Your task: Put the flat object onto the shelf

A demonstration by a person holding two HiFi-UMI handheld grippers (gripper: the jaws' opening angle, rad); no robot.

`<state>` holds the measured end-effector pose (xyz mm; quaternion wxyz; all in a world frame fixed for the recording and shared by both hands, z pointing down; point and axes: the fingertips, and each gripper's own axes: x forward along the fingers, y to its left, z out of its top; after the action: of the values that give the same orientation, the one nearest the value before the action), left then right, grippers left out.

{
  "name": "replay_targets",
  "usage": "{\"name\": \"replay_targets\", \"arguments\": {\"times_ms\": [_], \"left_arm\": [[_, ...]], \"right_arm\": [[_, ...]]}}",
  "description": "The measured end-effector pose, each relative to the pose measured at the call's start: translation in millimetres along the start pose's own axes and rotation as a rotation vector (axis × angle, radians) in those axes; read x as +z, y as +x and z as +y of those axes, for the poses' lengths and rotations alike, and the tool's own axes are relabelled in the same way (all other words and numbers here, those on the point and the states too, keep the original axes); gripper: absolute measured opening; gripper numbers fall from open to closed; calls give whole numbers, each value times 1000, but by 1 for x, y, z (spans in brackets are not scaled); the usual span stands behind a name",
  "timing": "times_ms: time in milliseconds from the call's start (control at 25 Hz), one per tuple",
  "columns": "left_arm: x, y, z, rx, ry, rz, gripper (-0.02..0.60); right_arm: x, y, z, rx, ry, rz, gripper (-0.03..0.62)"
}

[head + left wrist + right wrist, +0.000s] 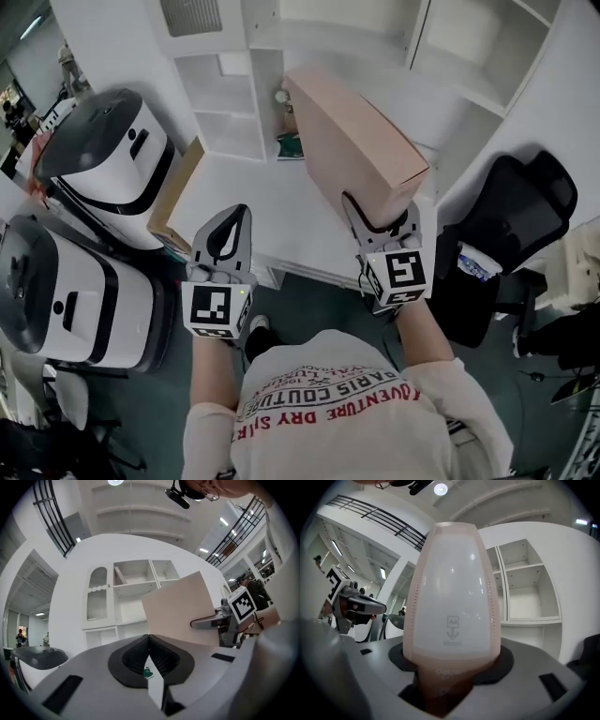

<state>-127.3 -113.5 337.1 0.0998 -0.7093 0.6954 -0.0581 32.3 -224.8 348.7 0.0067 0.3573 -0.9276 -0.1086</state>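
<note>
The flat object is a pale pink file box (352, 141) with a white spine label (452, 606). My right gripper (380, 223) is shut on its near end and holds it up, tilted away toward the white shelf unit (234, 103). In the right gripper view the box fills the middle, wedged between the jaws of the right gripper (452, 670). My left gripper (232, 214) hangs apart to the left, shut with nothing in it; its jaws meet in the left gripper view (149, 638). From there the box (180, 606) stands before the shelf compartments (133, 585).
A white desk top (253, 220) lies below the shelf. A small green item (291, 145) sits at the shelf's foot. A brown board (173, 192) leans at the desk's left edge. Two white-and-black machines (112, 159) stand left, a black chair (511, 216) right.
</note>
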Motion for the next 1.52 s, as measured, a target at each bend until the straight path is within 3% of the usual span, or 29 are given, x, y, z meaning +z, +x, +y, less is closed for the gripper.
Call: {"name": "replay_targets", "arguments": {"times_ms": [200, 480, 760, 920, 1200, 1520], "left_arm": [[0, 44, 45, -133, 10, -23, 14], [7, 89, 86, -311, 29, -82, 14], [9, 110, 114, -423, 39, -136, 14], [6, 113, 124, -468, 38, -162, 14], [3, 113, 138, -498, 33, -179, 14], [-11, 116, 161, -454, 18, -147, 14]], "right_arm": [[9, 42, -1, -121, -17, 43, 298], [28, 83, -8, -289, -139, 141, 299], [62, 118, -15, -338, -222, 248, 301], [95, 130, -20, -370, -383, 311, 302], [145, 155, -30, -425, -847, 453, 301], [150, 211, -44, -350, -1029, 595, 302]]}}
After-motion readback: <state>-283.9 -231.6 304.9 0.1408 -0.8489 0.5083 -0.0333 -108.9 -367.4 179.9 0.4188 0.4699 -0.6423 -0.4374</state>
